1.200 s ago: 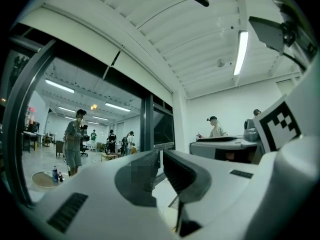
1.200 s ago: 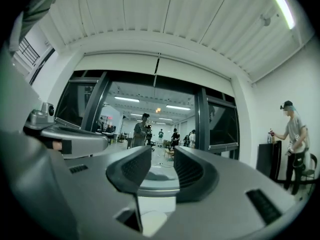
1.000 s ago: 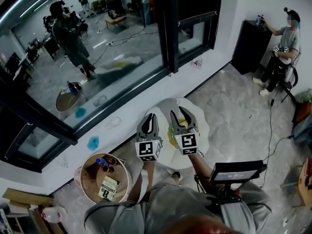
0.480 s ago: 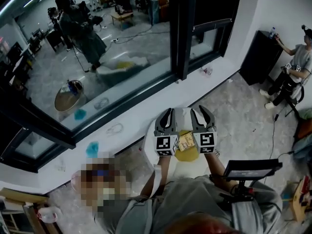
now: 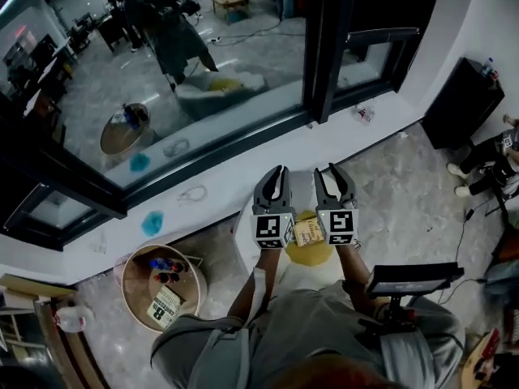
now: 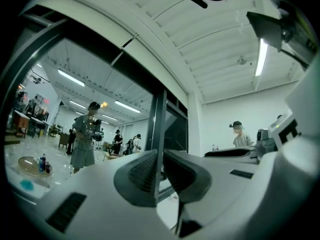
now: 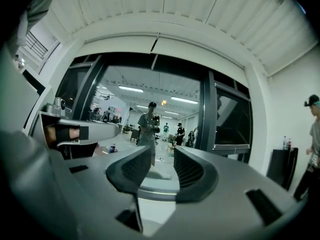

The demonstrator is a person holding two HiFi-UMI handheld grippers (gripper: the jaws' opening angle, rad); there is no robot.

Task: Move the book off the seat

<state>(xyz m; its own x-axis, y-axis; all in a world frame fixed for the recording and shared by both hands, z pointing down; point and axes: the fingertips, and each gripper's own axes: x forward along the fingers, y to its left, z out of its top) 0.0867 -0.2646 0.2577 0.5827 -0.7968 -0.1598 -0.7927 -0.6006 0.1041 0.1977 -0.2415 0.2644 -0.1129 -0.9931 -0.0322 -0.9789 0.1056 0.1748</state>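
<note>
Biggest worry from here, I'd say: the left gripper (image 5: 276, 173) has its fingers (image 6: 142, 176) clenched together on nothing. If it goes down at the book (image 5: 308, 232) like that, it can only shove it. The book sits on a soft-looking yellow cushion (image 5: 312, 255) on the white seat (image 5: 302, 191), so a shove could skid it over the edge onto the floor (image 5: 405, 185). The right gripper (image 5: 329, 172), on the book's other side, has its fingers (image 7: 192, 171) released and partly spread, with nothing between them. That gap looks okay for a thin book, but a bite on just one corner could let the pages fan open and the whole thing slip out. Also, neither gripper view shows the book at all; both look out at the window (image 5: 203, 71), so any reach down is kinda blind. Pose-wise, the left gripper hovers just left of the book, roughly level, tips aimed at the window. The right one mirrors it just right of the book, also level. The book lies between the two marker cubes (image 5: 274, 229), with both sets of fingertips reaching beyond it.
</note>
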